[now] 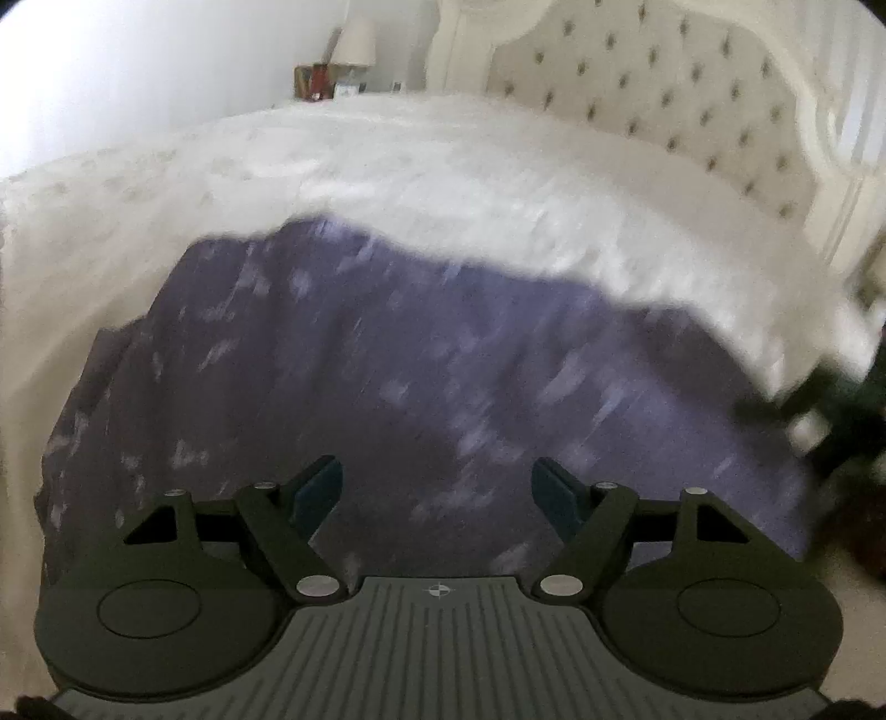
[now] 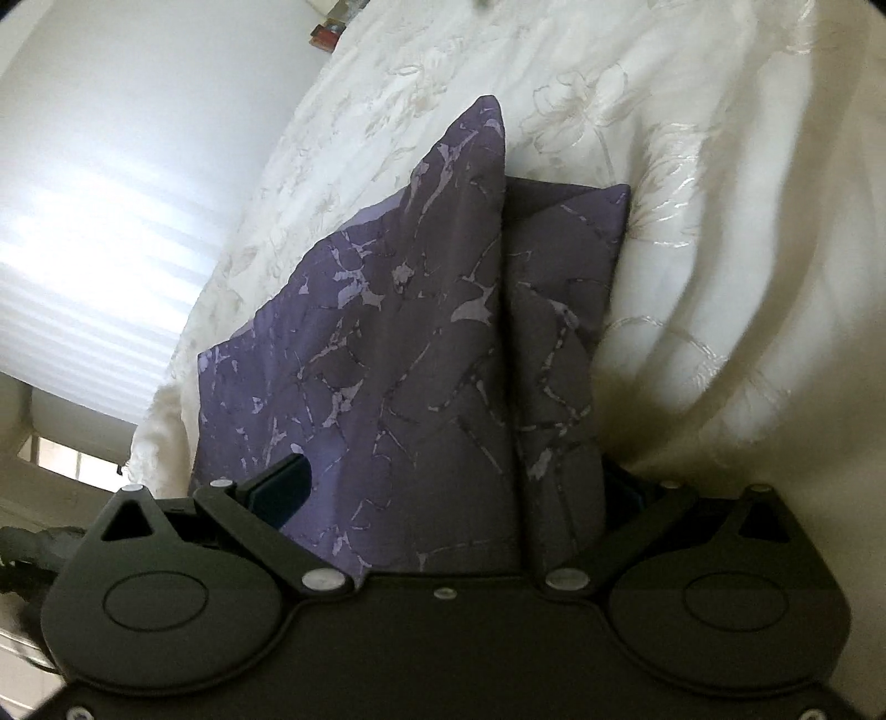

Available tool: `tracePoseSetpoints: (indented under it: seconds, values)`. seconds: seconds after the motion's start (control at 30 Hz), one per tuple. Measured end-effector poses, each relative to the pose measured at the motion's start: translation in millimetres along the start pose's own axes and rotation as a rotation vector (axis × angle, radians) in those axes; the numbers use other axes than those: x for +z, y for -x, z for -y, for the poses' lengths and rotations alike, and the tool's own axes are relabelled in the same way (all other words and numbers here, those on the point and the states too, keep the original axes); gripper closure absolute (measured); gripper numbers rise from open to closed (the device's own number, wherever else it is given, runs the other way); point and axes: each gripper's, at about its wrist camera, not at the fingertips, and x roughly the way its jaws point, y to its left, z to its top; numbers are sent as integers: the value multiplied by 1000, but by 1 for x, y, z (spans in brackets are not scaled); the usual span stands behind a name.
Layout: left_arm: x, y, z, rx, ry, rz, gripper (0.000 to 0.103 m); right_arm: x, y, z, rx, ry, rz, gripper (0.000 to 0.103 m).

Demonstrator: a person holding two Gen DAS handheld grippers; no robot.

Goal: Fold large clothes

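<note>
Purple patterned cloth (image 1: 421, 387) spread on a white bedspread (image 1: 387, 166), filling the lower middle of the left view, blurred. Left claw (image 1: 437, 487) released, wide apart above the cloth, nothing between the pads. Tufted headboard (image 1: 692, 83) at two o'clock, lamp (image 1: 354, 41) at twelve. In the right view, cloth folded in layers, rising from six toward twelve o'clock. Right claw (image 2: 459, 493) astride the fold; clenched or not, cannot tell, one pad hidden by the cloth.

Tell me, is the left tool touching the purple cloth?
Apart. The left wrist view shows the left tool open above the purple cloth, nothing between its fingers.
</note>
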Motion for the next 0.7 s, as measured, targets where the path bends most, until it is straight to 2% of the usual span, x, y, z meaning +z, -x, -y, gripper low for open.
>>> tracePoseSetpoints:
  seconds: [0.1, 0.17, 0.23, 0.27, 0.33, 0.37, 0.43, 0.53, 0.63, 0.7]
  values:
    - [23, 5, 14, -55, -23, 31, 30, 1, -3, 1, -1, 4, 5, 0]
    - [38, -3, 22, -82, -35, 42, 38, -1, -3, 1, 0, 4, 9, 0]
    - [50, -18, 28, -108, -25, 37, 53, -2, -3, 2, -1, 6, 11, 0]
    - [55, -28, 30, -121, -7, 31, 57, -3, -3, 1, -2, 9, 12, 0]
    - [63, -48, 30, -139, 42, 6, 74, -2, -5, 1, -3, 14, 11, 0]
    - [66, -61, 29, -144, 69, -15, 77, -2, -5, 1, -4, 16, 12, 0]
    - [68, -81, 30, -124, 96, -41, 79, -2, -6, 1, -4, 20, 12, 0]
    - [65, -107, 29, -51, 93, -80, 81, -1, -6, 1, -1, 24, 11, 0]
    - [59, -130, 22, -24, 132, -130, 88, 0, -5, 3, 3, 26, 10, 0]
    - [56, -137, 17, -27, 156, -131, 88, 1, -5, 5, 9, 28, 9, 0]
